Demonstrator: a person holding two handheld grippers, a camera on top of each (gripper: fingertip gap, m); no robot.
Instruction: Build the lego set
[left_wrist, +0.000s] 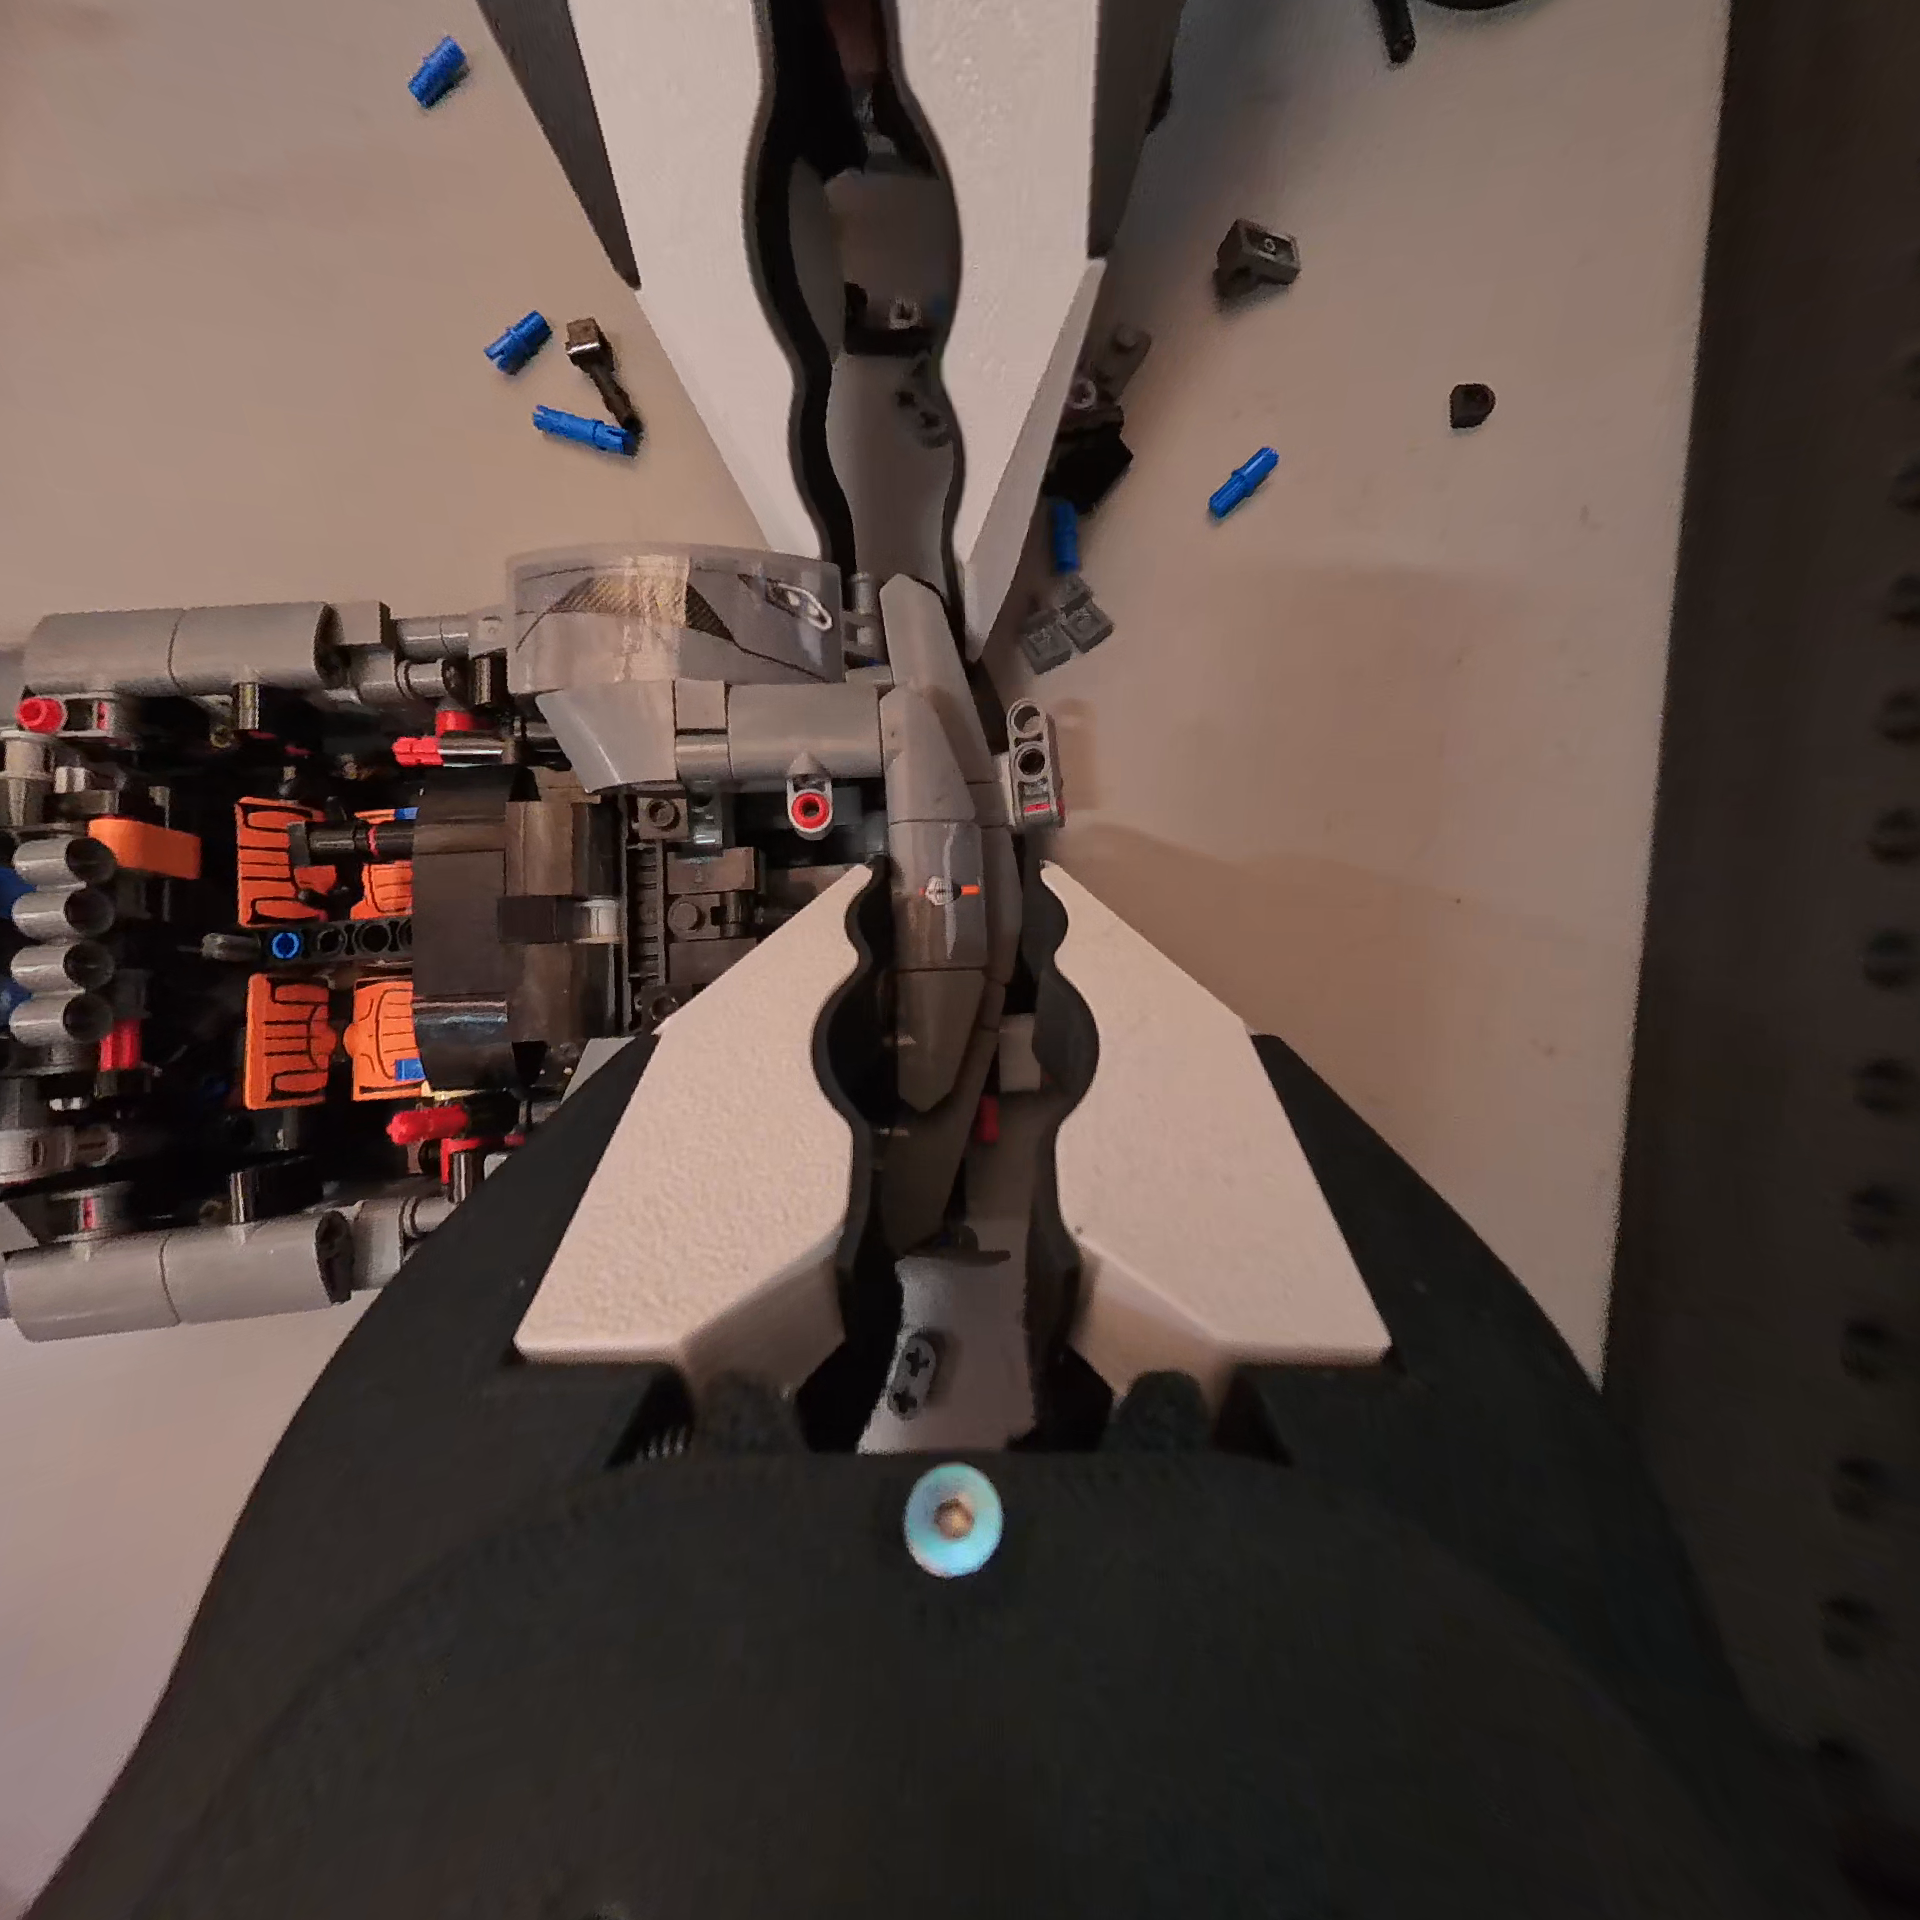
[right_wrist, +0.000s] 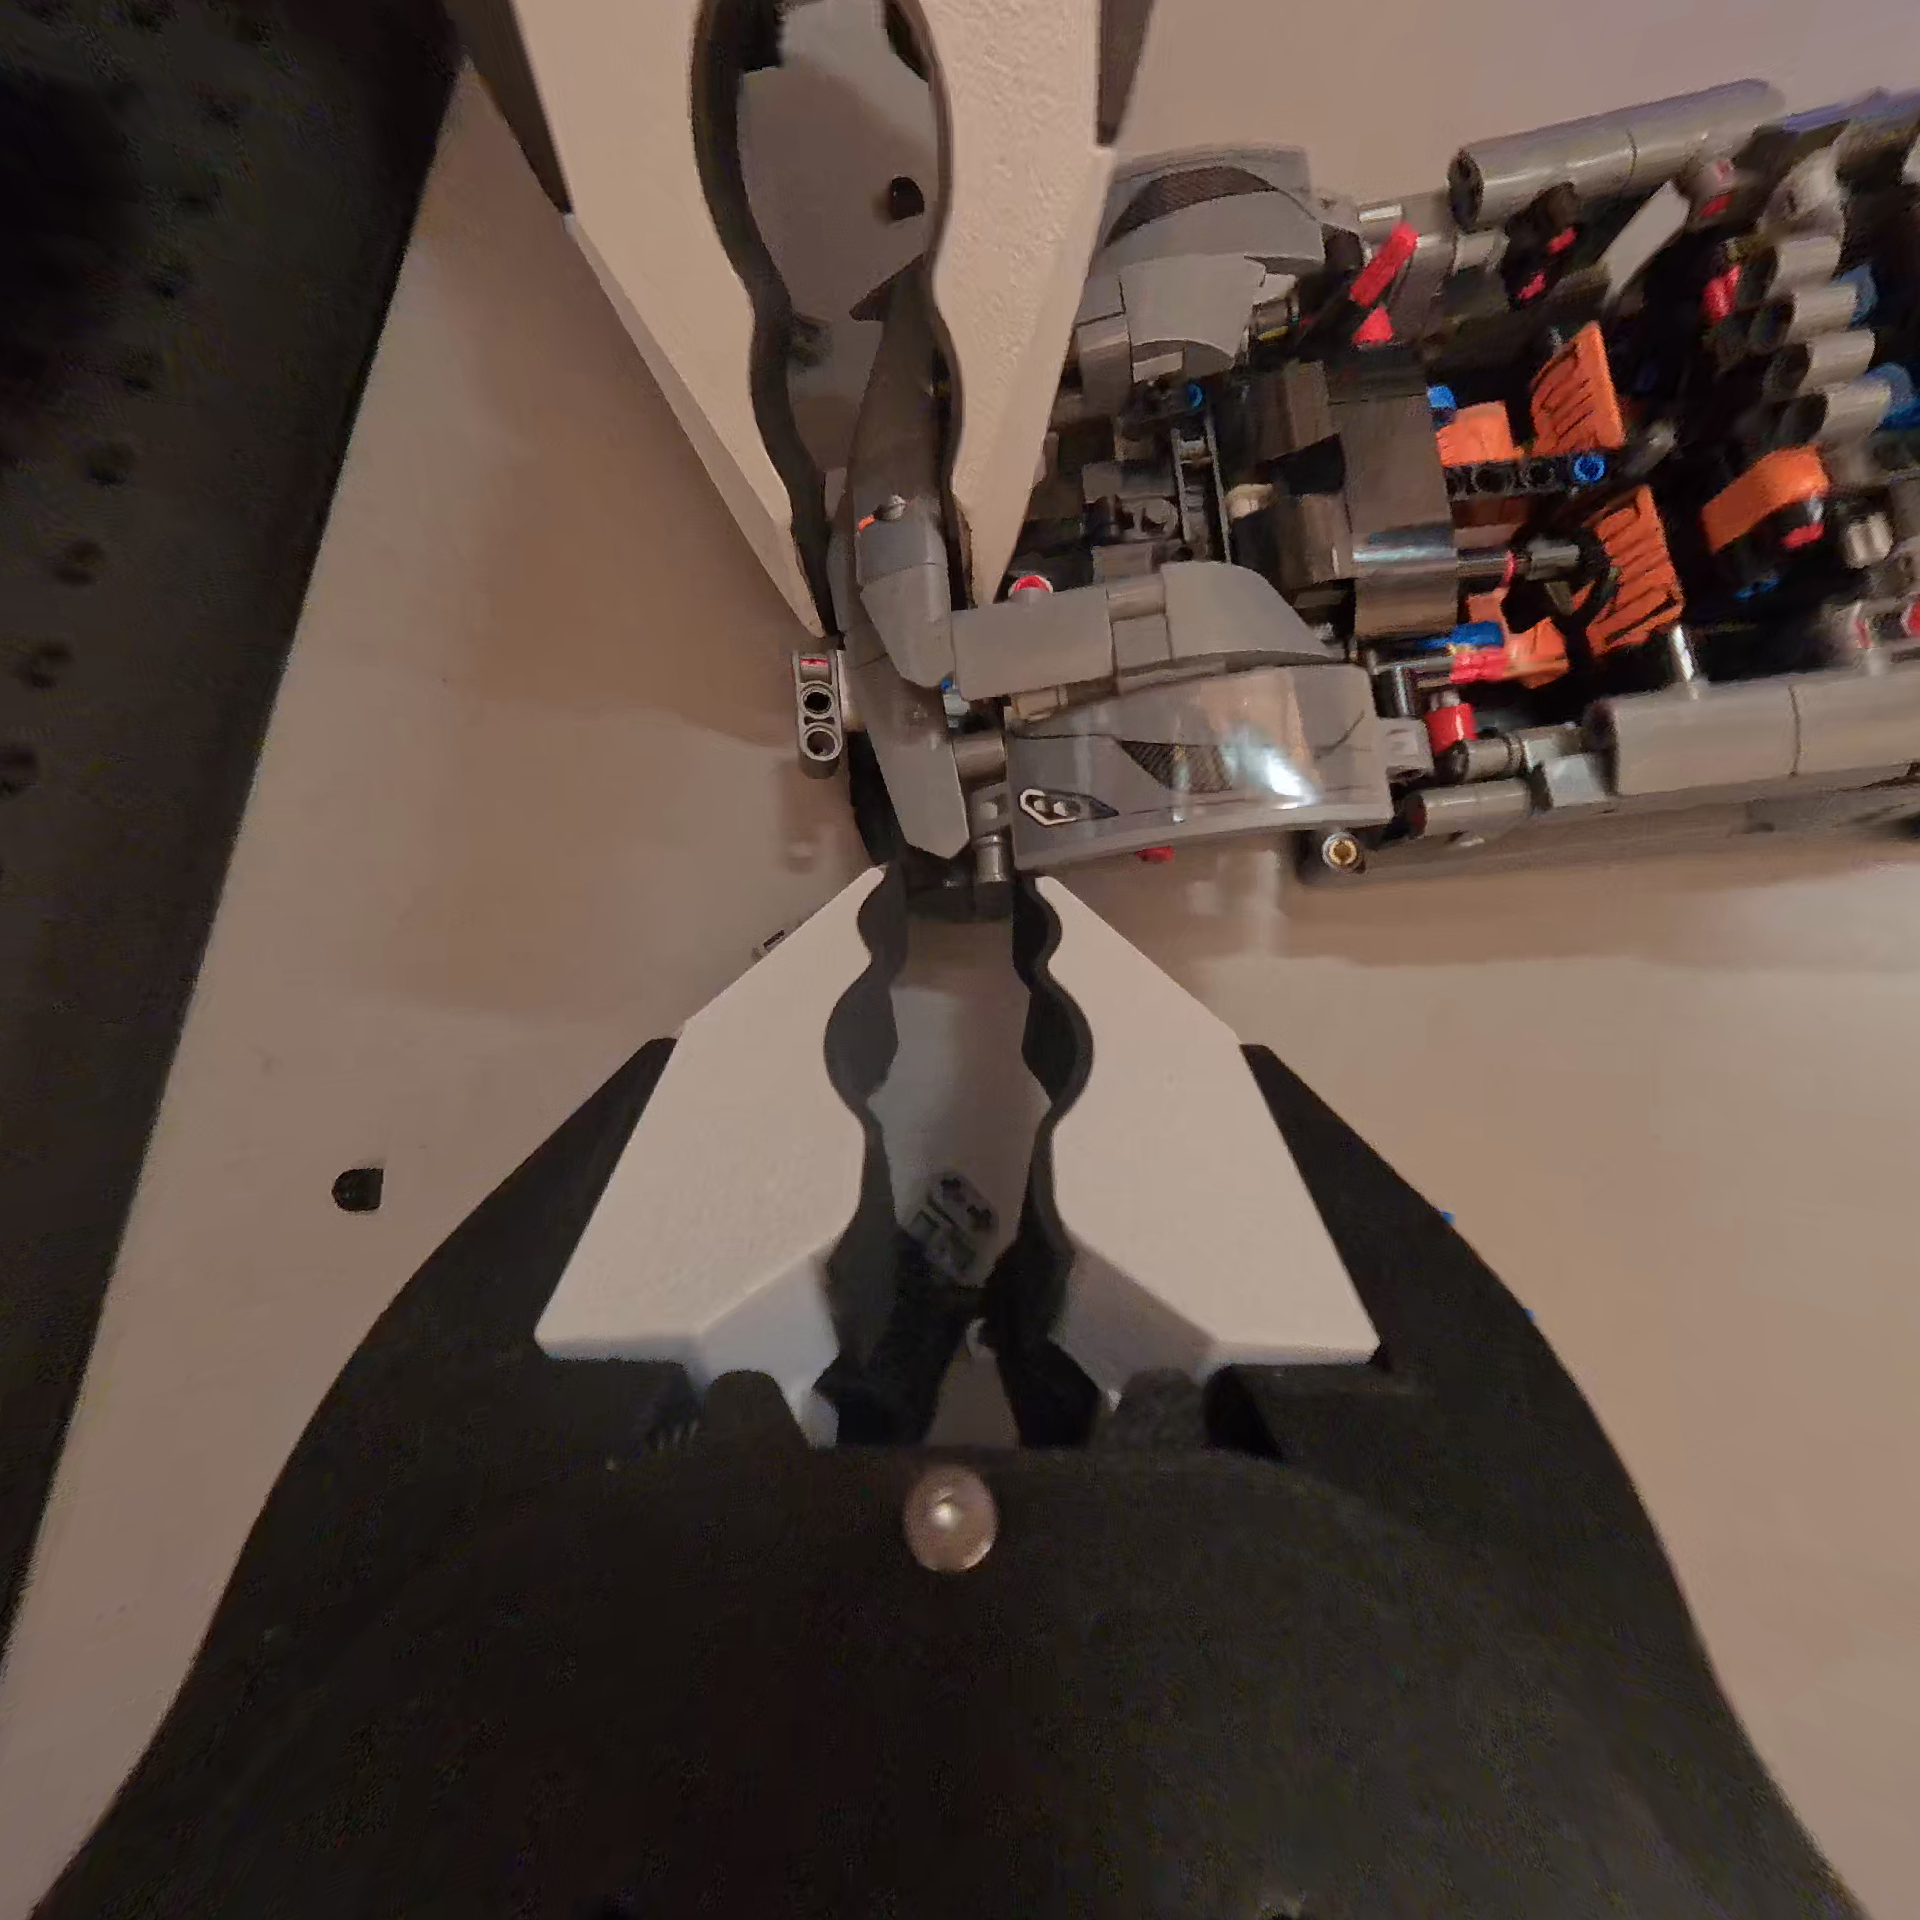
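Grey lego car (left_wrist: 665, 727) lies on the pale tabletop (left_wrist: 1351, 831), nose close to the dark studded board (left_wrist: 1787, 935) running along 1 edge. Orange seats (left_wrist: 286, 862) and silver cylinders (left_wrist: 62, 935) show in the open middle. Left gripper (left_wrist: 951, 883) is closed onto the grey front bumper (left_wrist: 935, 831) from 1 side. Right gripper (right_wrist: 951, 883) faces it from the opposite side, fingers nearly together at the same nose; actual clamping not discernible. Loose parts beyond the nose: 4 blue pins, e.g. (left_wrist: 1242, 481), a black axle pin (left_wrist: 603, 374), dark small bricks (left_wrist: 1257, 255).
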